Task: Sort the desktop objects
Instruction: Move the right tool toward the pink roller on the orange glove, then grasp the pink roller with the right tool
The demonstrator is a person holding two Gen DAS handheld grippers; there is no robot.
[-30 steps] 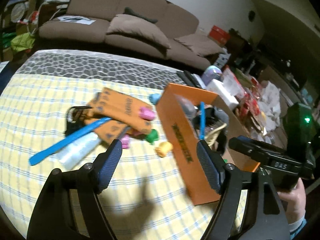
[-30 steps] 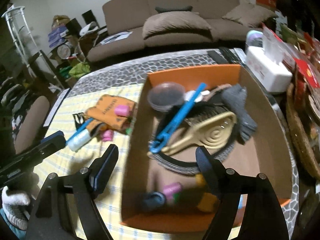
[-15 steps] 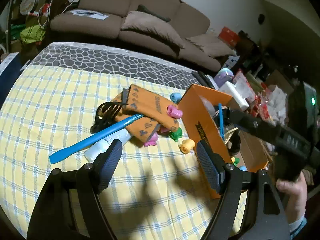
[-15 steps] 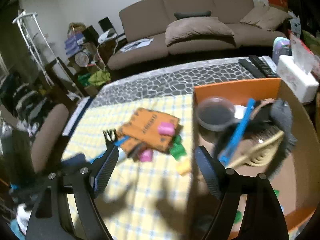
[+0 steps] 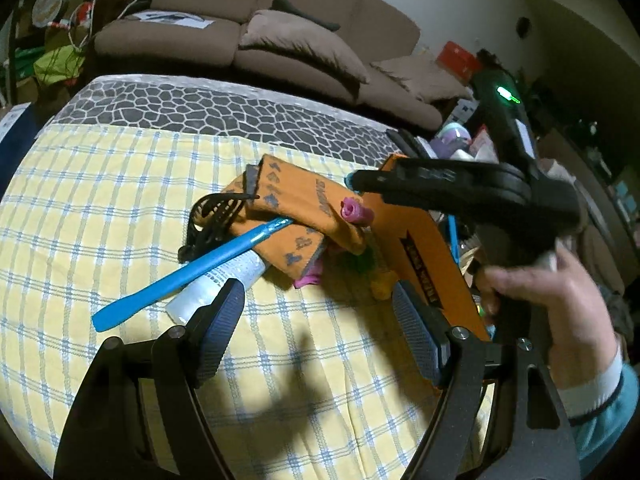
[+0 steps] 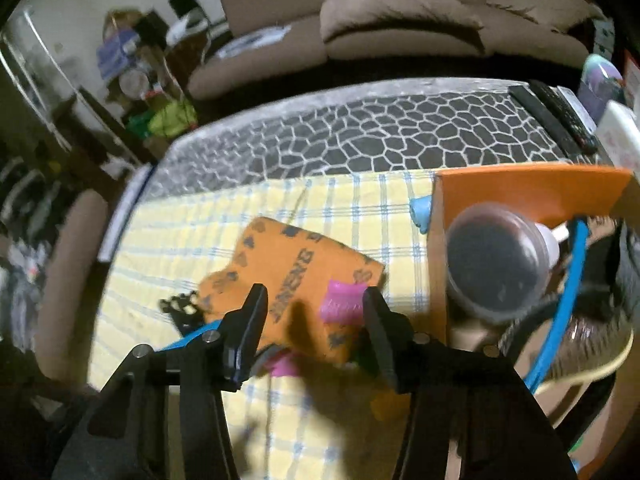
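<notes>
**Right gripper over the pile, jaws narrowing on nothing**

The table (image 5: pixel 120 184) wears a yellow checked cloth with a dark pebble-patterned band along its far edge. The cloth's left and near parts lie bare, giving wide room there. The orange box (image 6: pixel 532 192) stands on the right side of the cloth, its left wall just beside the pile. It holds a dark round lid (image 6: pixel 496 256), among other things.

The pile sits mid-cloth. An orange sock (image 6: pixel 296 264) lies on top, with a pink roller (image 6: pixel 340 300) on its right end. A blue shoehorn (image 5: pixel 192 272) juts out left from under the sock across a white tube (image 5: pixel 224 280). A black clip (image 5: pixel 208 216) lies at the pile's left edge.

The left gripper (image 5: pixel 316 320) hangs wide open over bare cloth, near of the pile. The right gripper (image 6: pixel 312 320) hovers above the sock and roller. Its jaws have just been closing, with nothing pressed between them. A hand (image 5: pixel 548 296) carries it.
</notes>
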